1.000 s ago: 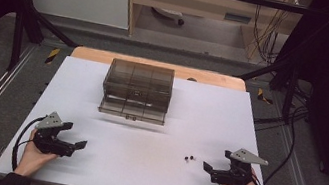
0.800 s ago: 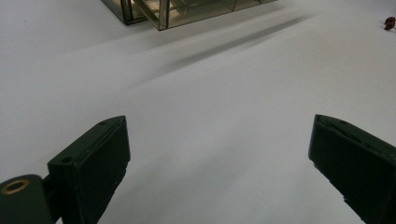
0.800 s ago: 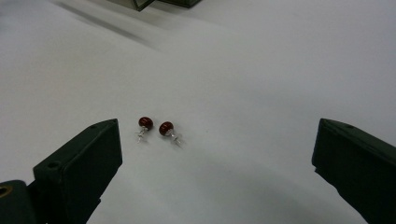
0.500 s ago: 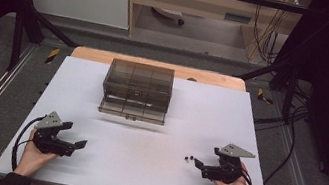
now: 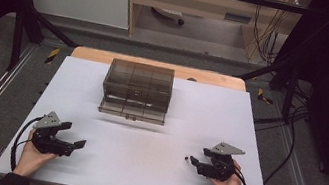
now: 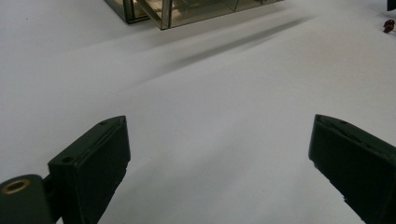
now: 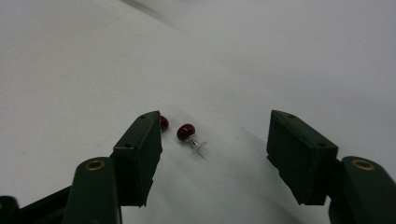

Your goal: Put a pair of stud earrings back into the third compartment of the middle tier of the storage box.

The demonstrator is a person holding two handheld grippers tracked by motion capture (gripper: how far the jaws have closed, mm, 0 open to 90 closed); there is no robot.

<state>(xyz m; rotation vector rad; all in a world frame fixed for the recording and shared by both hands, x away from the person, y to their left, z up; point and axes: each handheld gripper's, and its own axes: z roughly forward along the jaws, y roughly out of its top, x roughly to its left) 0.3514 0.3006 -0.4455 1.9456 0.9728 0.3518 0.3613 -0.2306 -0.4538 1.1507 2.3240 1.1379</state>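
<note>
The white, matte desk point(image 5: 256, 138) carries a smoky see-through plastic organiser box point(image 5: 137, 90) toward its far side, boxy, with small drawers at its front. Near the front edge the left tool point(image 5: 77, 144) rests on the desk, its flat black pads spread wide with nothing between them. The right tool point(image 5: 194, 162) lies low at the other side, jaws just closing yet not pinching. Between them lies a red bead earring point(image 7: 187, 132), its round glossy head toward the far left, its thin clear post pointing back toward the tool. A second red bead point(image 7: 163, 122) peeks beside the left pad.
</note>
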